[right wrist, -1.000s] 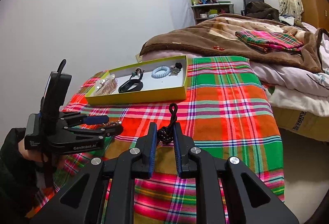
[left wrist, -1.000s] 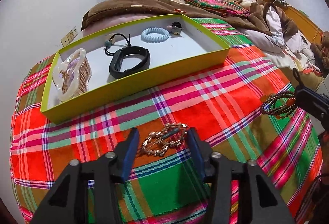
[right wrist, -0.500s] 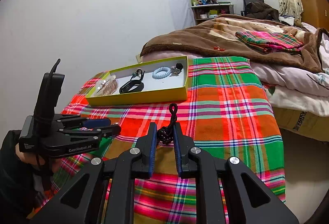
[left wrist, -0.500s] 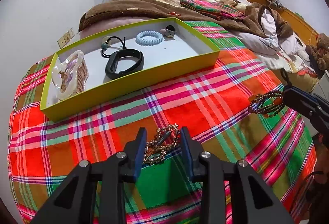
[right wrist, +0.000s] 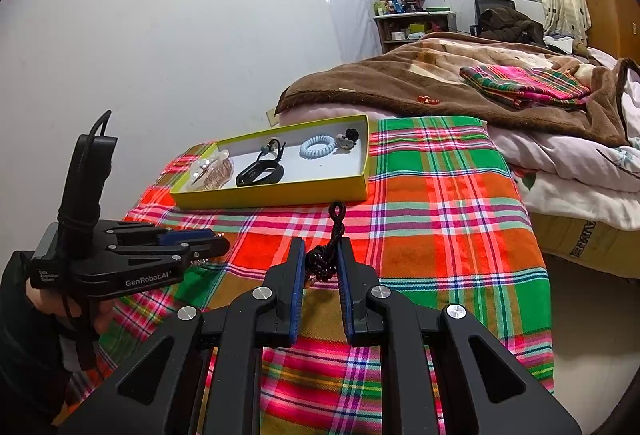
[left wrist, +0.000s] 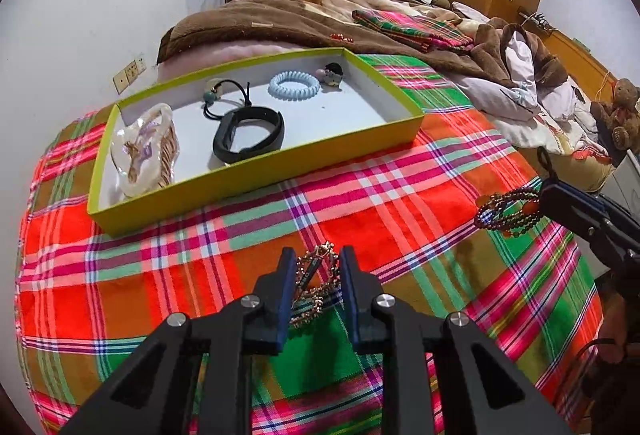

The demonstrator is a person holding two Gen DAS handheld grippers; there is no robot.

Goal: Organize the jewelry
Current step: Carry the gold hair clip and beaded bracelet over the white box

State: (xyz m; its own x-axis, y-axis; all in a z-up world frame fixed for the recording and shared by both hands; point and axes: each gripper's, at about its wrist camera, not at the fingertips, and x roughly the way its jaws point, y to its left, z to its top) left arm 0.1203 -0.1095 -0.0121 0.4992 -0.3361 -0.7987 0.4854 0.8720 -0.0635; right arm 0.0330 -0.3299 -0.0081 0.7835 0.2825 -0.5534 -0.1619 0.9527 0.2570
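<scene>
A: Two pieces are up off the plaid cloth, one per gripper. Starting at the left?

B: The left gripper has its fingers closed onto the gold chain bracelet, near the cloth's front edge. The chain hangs bunched between the pads, its length running roughly along the fingers.

A: And the yellow tray?

B: Straight ahead of those fingers and a little left, its long axis lying across the line of reach, its near wall facing the gripper. The left gripper looks the nearer of the two, so I would expect it to go first.

A: Room inside?

B: The right end is bare; a clear hair claw, a black band and a blue coil tie fill the rest, left to right.

A: The right side?

B: The right gripper is clamped on the dark beaded bracelet, cord loop sticking up, held level over the cloth's right part with the tray ahead and left of it.
</scene>
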